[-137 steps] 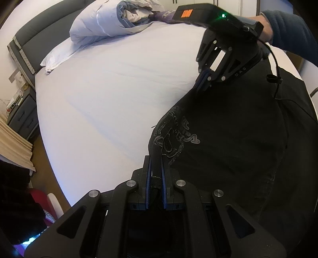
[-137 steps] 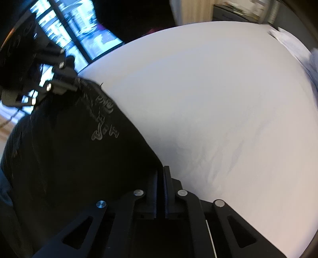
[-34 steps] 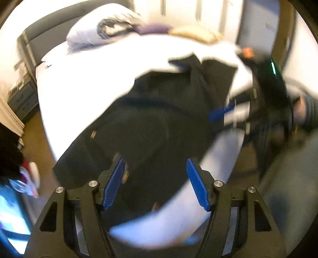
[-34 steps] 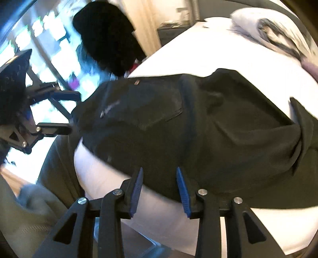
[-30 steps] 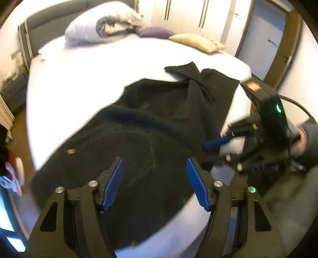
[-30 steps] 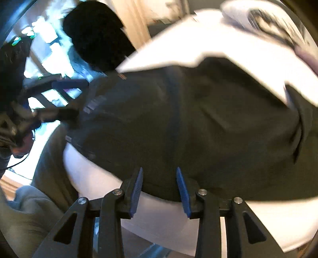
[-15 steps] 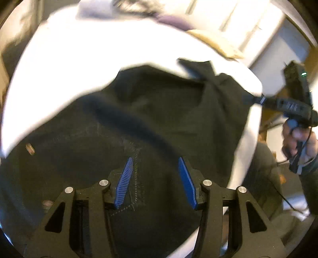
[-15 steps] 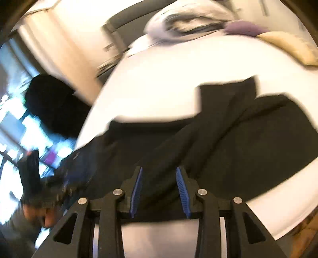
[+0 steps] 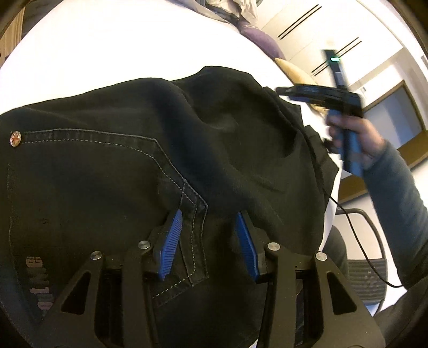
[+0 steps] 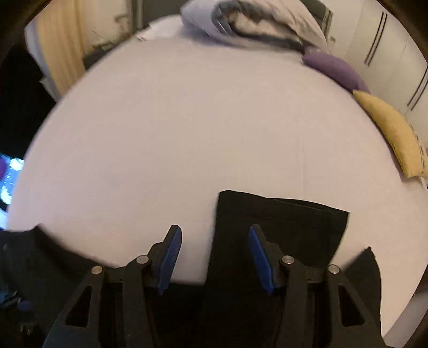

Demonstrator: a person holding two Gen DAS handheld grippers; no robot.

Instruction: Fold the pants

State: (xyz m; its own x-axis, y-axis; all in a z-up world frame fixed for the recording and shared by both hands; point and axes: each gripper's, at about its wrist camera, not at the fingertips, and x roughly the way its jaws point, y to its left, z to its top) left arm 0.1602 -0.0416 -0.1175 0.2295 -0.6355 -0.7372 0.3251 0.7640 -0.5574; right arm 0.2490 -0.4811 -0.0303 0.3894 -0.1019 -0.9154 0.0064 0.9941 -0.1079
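Black pants [image 9: 128, 166] lie spread across the white bed [image 9: 107, 48], with grey stitching and a metal button at the left. My left gripper [image 9: 208, 241] is open, low over the stitched seat area, a seam between its blue pads. My right gripper [image 9: 297, 95] shows in the left wrist view, held in a hand above the far leg end. In the right wrist view, my right gripper [image 10: 214, 257] is open over a pant leg end [image 10: 278, 224] that lies flat on the sheet [image 10: 187, 128].
A rumpled duvet [image 10: 256, 24] lies at the head of the bed. A purple cushion [image 10: 334, 69] and a yellow cushion [image 10: 393, 131] sit at the right edge. White wardrobe doors [image 9: 307, 24] stand beyond. The person's sleeve [image 9: 396, 203] is at the right.
Both grippers let go of the pants, which now lie spread on the bed. The left gripper dropped close over the seat area; the right gripper swung toward the leg end.
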